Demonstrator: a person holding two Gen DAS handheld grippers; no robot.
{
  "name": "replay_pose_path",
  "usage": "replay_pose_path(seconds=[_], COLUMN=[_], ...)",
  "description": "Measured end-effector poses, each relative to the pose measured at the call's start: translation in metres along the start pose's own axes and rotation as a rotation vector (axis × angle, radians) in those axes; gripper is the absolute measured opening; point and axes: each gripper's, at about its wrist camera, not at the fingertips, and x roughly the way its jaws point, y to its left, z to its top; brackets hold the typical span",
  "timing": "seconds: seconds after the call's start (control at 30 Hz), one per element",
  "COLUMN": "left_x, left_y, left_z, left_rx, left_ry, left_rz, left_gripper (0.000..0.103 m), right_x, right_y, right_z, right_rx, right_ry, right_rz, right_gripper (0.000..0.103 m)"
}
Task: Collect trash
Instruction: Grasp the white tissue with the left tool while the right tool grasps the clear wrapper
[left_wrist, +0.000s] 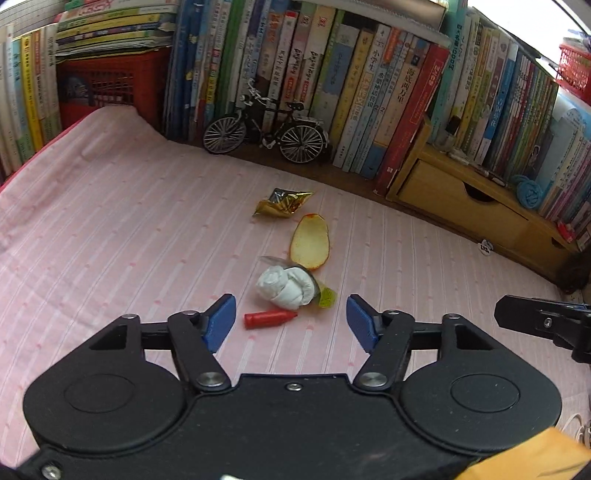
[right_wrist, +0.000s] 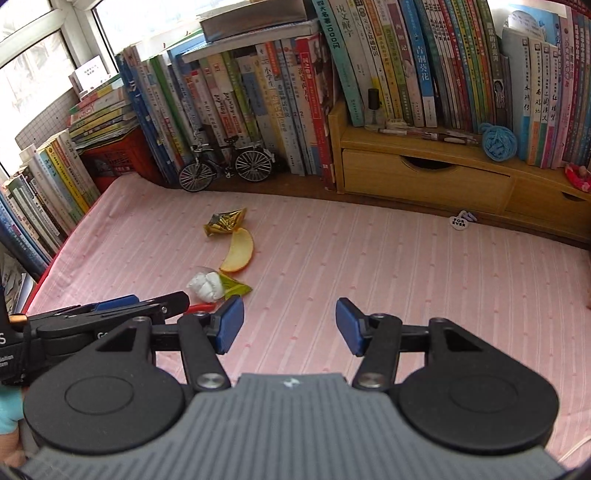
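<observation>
Trash pickup — nothing collected yet.
Left claw and right claw both released, empty. Gold wrapper, fruit peel, white wad and red cap all lie on the pink cloth — every piece left.

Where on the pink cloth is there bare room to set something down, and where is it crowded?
Bare: the pink cloth right of the trash, up to the wooden drawer unit, and left of it toward the red crate. Crowded: the line from gold wrapper through peel and tissue wad to red cap.
</observation>
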Motion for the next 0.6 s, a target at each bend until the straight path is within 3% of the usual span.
replay_pose_path(seconds=[0.07, 0.27, 0.33, 0.37, 0.4, 0.6], left_x=[0.017, 0.054, 0.064, 0.068, 0.072, 0.061], left_y=[-0.005, -0.007, -0.005, -0.004, -0.003, 0.003], left_z=[0.002, 0.008, 0.01, 0.012, 0.013, 0.016], left_rx=[0.014, 0.007, 0.005, 0.002, -0.006, -0.008], left_ry=[0.02, 0.046, 0.051, 0.056, 0.064, 0.029], left_rz=[0.015, 0.044, 0.033, 0.021, 0.002, -0.079], left_gripper=[0.048, 0.047, 0.043, 0.034, 0.031, 0.026], right_x=[0.009, 0.038, 0.047, 0.051, 0.055, 0.085], right_y=[-0.009, -0.024, -0.024, -0.022, -0.019, 0.0], right_z=[0.006, 0.017, 0.016, 0.015, 0.012, 0.005], right_rx=[0.009, 0.02, -0.003, -0.024, -0.043, -0.127], right_ry=[0.013, 0.061, 0.08, 0.092, 0.105, 0.173], right_rz=[0.0, 0.011, 0.035, 0.044, 0.049, 0.106], right_gripper=[0.069, 0.069, 0.069, 0.069, 0.069, 0.069])
